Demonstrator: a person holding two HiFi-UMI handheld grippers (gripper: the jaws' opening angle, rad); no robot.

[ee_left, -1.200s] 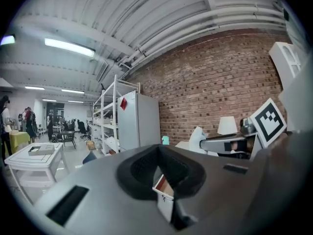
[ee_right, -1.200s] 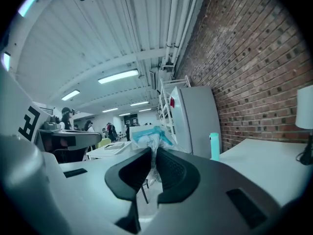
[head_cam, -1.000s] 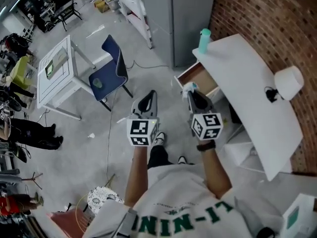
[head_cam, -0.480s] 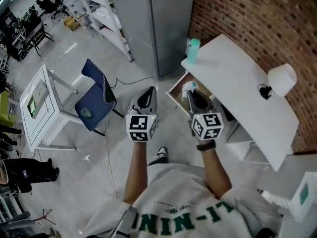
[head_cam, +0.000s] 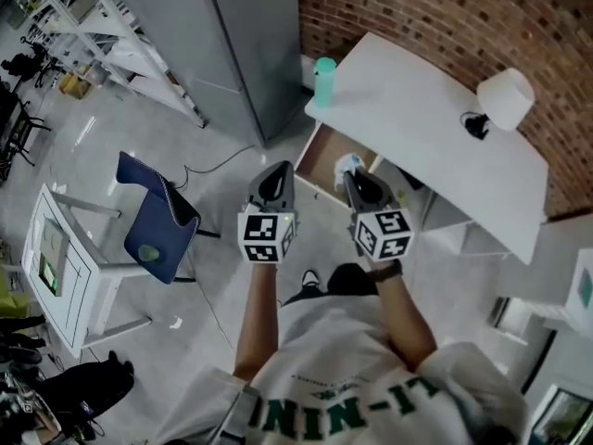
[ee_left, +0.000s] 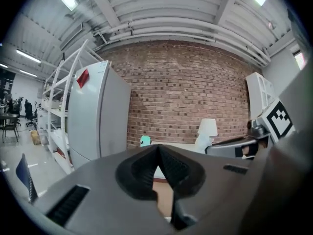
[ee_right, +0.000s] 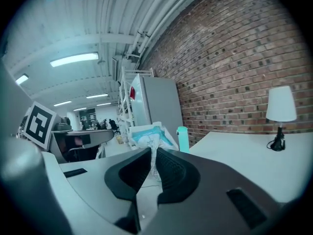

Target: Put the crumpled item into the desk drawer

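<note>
The crumpled item [head_cam: 347, 164], a white and light-blue wad, is pinched in my right gripper [head_cam: 353, 176], held in the air just off the front of the open desk drawer [head_cam: 321, 154]. In the right gripper view the crumpled item [ee_right: 148, 135] sticks up from between the shut jaws of the gripper [ee_right: 152, 154]. My left gripper [head_cam: 274, 185] hangs beside it to the left, over the floor. Its jaws meet at the tips with nothing between them [ee_left: 158, 149]. The drawer's wooden inside is open to view and looks bare.
The white desk [head_cam: 435, 128] along the brick wall carries a teal bottle [head_cam: 323, 80] at its left end and a white lamp [head_cam: 505, 98] at its right. A grey cabinet [head_cam: 222, 44] stands left of the desk. A blue chair [head_cam: 153, 222] and a white table [head_cam: 56, 258] stand behind.
The desk and open drawer have come closer and now lie just ahead of the right gripper. Both grippers keep their pose, the right one still gripping the wad.
</note>
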